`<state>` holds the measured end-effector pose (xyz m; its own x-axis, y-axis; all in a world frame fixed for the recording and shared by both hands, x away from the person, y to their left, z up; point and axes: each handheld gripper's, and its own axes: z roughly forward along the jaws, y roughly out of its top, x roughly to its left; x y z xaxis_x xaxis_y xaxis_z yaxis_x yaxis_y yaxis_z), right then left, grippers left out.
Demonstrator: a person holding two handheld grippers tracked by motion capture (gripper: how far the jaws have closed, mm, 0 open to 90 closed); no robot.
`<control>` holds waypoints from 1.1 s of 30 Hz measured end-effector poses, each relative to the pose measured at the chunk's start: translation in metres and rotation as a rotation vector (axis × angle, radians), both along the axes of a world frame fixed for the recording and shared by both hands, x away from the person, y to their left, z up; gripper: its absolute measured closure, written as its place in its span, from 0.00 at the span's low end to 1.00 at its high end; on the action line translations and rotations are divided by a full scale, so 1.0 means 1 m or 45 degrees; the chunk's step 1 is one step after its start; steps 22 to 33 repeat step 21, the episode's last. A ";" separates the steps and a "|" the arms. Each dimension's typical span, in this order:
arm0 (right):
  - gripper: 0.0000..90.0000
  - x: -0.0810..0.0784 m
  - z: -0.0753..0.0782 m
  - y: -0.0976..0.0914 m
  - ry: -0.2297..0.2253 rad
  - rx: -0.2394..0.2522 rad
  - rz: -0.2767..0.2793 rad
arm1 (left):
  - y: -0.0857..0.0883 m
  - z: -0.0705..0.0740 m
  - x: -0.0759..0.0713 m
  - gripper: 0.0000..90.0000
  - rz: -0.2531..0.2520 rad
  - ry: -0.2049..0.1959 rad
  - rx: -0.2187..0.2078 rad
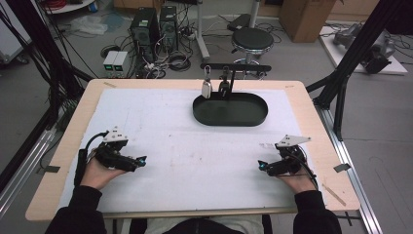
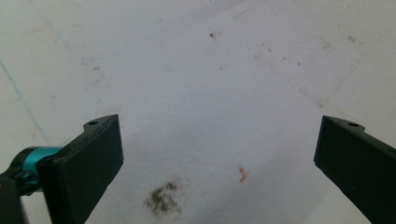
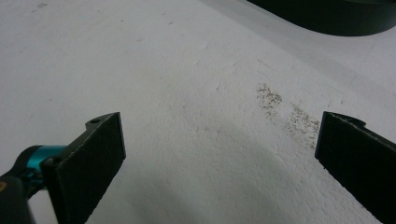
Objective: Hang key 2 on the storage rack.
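Two grippers, left and right, resting wide open and empty on worktop, well apart from tray holding two padlocks. Risk: toppling stand on long reach.

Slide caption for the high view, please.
Both open tools, left and right, rest on the white mat near a black tray.

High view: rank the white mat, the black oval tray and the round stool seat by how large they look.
1. White mat, by far the largest.
2. Black oval tray.
3. Round stool seat, smallest, though it stands farther from the camera, which shrinks it.
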<state>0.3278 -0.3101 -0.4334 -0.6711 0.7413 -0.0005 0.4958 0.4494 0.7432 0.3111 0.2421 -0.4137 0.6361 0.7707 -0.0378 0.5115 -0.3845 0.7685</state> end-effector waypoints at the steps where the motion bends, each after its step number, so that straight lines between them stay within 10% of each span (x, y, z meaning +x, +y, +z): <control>1: 0.01 0.000 0.000 -0.001 -0.002 -0.002 0.003 | 0.003 -0.002 -0.003 0.02 0.007 -0.008 -0.011; 7: 0.01 -0.002 0.001 -0.001 -0.008 0.008 -0.004 | 0.026 -0.012 -0.025 0.02 0.063 -0.063 -0.078; 15: 0.01 -0.005 0.002 -0.002 -0.010 0.012 -0.009 | 0.033 -0.012 -0.037 0.02 0.053 -0.053 -0.022; 33: 0.01 -0.006 0.002 -0.004 -0.012 0.016 -0.006 | 0.035 -0.010 -0.041 0.02 0.070 -0.082 -0.044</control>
